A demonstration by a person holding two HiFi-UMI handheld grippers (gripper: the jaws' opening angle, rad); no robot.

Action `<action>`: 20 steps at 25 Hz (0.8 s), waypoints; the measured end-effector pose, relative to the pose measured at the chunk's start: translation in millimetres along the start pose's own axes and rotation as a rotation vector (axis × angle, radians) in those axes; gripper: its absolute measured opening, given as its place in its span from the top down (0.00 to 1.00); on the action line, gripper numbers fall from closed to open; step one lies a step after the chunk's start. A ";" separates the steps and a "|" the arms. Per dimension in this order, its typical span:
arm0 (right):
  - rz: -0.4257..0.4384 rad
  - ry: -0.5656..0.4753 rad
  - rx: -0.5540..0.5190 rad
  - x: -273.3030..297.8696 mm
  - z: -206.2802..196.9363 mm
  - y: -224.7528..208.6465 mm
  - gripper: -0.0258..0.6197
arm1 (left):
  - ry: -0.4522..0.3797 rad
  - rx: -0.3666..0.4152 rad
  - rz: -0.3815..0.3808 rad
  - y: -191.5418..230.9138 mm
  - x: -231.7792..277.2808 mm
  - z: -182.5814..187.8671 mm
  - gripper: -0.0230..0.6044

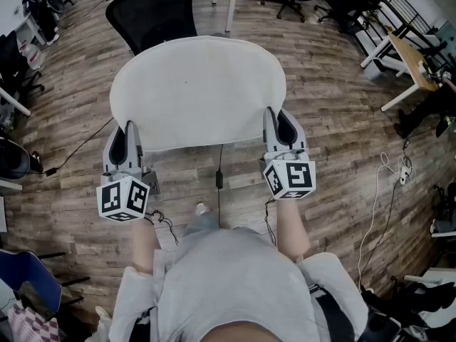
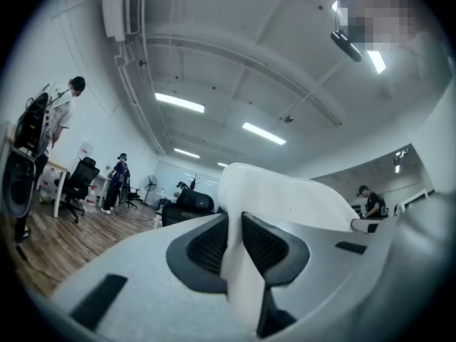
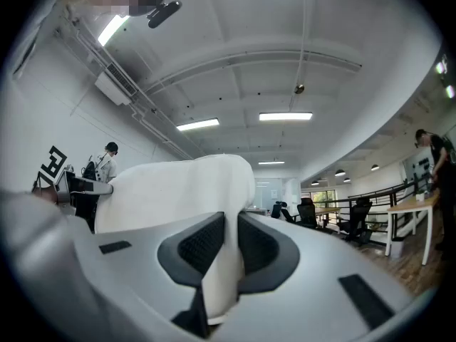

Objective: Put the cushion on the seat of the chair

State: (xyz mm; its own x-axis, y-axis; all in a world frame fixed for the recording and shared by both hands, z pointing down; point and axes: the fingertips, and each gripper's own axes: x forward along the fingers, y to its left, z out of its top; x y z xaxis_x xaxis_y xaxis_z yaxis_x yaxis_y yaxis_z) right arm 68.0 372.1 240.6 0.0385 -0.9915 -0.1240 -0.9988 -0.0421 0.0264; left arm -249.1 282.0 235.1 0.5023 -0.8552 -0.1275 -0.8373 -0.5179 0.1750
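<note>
Over the wooden floor (image 1: pixel 335 141), I have the white cushion (image 1: pixel 198 91) held up flat in front of me, and it is the biggest thing in the head view. It touches neither the floor nor the chair. I judge this to be the carry step: the cushion is picked up and not yet placed.

Beyond its far edge stands the black chair (image 1: pixel 153 13), a little to the left of the cushion's middle. The cushion hides most of the seat, so I cannot tell whether anything lies on it.

My left tool (image 1: pixel 128 130) is clenched on the cushion's near left edge, and my right tool (image 1: pixel 279 120) on its near right edge. Each gripper view shows white fabric pinched between the dark pads.

Next I would need to bring the cushion forward and slightly left until it is over the seat. Then I would lower it level and let go with both tools only once it rests there.

A thin cable (image 1: pixel 219 169) runs along the floor below the cushion. I see no container that belongs to this job.
</note>
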 end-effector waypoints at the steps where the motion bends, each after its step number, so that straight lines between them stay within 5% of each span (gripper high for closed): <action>1: -0.001 0.000 0.001 1.0 -0.9 0.0 0.88 | 0.000 0.000 -0.001 0.5 0.9 -0.8 0.87; 20: -0.036 -0.021 0.003 66.7 -9.1 8.2 0.88 | -0.011 0.007 -0.039 41.4 62.2 -2.6 0.87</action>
State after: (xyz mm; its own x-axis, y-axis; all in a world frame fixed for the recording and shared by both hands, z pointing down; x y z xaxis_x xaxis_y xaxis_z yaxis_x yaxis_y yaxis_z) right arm 62.7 304.4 241.6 0.0736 -0.9866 -0.1457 -0.9969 -0.0771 0.0182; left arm -251.9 207.3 237.0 0.5319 -0.8343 -0.1450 -0.8189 -0.5504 0.1625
